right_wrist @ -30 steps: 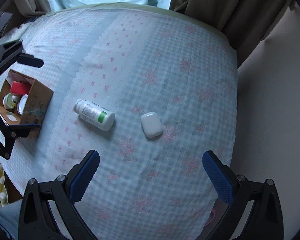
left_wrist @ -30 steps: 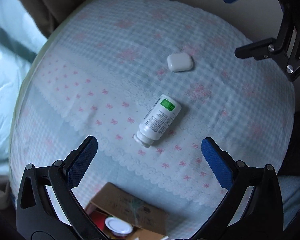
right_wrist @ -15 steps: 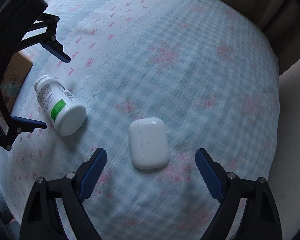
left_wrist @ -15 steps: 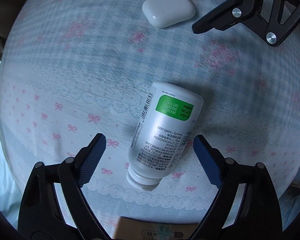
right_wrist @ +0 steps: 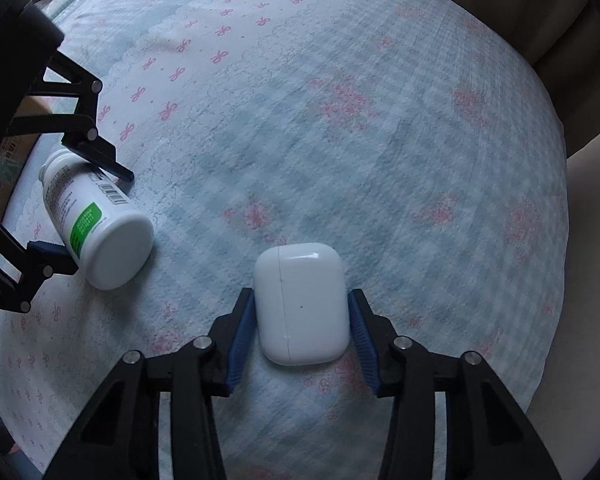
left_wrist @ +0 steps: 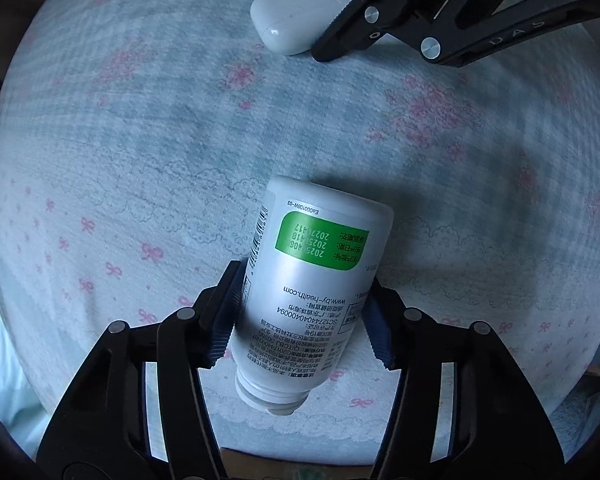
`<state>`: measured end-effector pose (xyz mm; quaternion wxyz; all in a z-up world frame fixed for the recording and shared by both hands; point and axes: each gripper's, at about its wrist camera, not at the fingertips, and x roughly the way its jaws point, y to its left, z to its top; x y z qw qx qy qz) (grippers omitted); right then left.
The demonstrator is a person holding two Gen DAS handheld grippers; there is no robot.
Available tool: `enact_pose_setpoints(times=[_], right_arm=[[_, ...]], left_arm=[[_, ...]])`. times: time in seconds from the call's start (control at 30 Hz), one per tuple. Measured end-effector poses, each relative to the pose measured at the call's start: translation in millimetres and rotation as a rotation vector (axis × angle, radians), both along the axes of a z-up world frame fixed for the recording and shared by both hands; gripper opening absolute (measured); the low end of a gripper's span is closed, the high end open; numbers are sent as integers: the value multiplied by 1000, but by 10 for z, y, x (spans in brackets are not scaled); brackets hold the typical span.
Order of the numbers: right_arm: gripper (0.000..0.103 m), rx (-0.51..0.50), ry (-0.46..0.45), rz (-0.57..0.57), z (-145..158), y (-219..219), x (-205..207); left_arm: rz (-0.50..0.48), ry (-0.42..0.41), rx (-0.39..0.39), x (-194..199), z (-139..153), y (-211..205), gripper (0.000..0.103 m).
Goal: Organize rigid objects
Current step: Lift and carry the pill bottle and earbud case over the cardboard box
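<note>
The left gripper [left_wrist: 300,320] is pinching a white cylindrical plastic bottle with a green label patch [left_wrist: 312,280] across its lower body, its blue-padded fingers [left_wrist: 224,320] pressing against both sides. The bottle is lying on its side on the pale blue checked bedspread with pink bows and flowers [left_wrist: 140,140], along the scalloped lace line, its narrow neck pointing toward the camera and its flat base pointing away.

The right gripper [right_wrist: 302,336] is closing around a smooth white rounded earbud case [right_wrist: 302,304], one blue pad [right_wrist: 240,336] touching each long side. The case is lying flat near the middle of the bedspread, just beside the bottle's base.

A brown cardboard box [right_wrist: 8,160] is showing at the bedspread's left edge in the right wrist view, behind the left gripper.
</note>
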<state>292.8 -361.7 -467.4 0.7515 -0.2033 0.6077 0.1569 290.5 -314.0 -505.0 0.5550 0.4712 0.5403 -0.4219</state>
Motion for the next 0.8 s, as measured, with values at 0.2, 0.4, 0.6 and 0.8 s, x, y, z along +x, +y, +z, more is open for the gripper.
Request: enact_pose_setpoints(times=[0.2, 0.4, 0.6, 0.8], right_arm=[[42, 2, -4, -10, 40, 1, 21], [42, 6, -17, -23, 158, -66, 33], [42, -1, -20, -29, 240, -68, 58], [42, 7, -22, -43, 373, -25, 80]], left_arm=[[20, -10, -11, -72, 18, 12, 52], [47, -7, -25, -30, 64, 97, 52], [60, -8, -47, 43, 322, 197, 50], [97, -1, -82, 135, 549, 290, 50]])
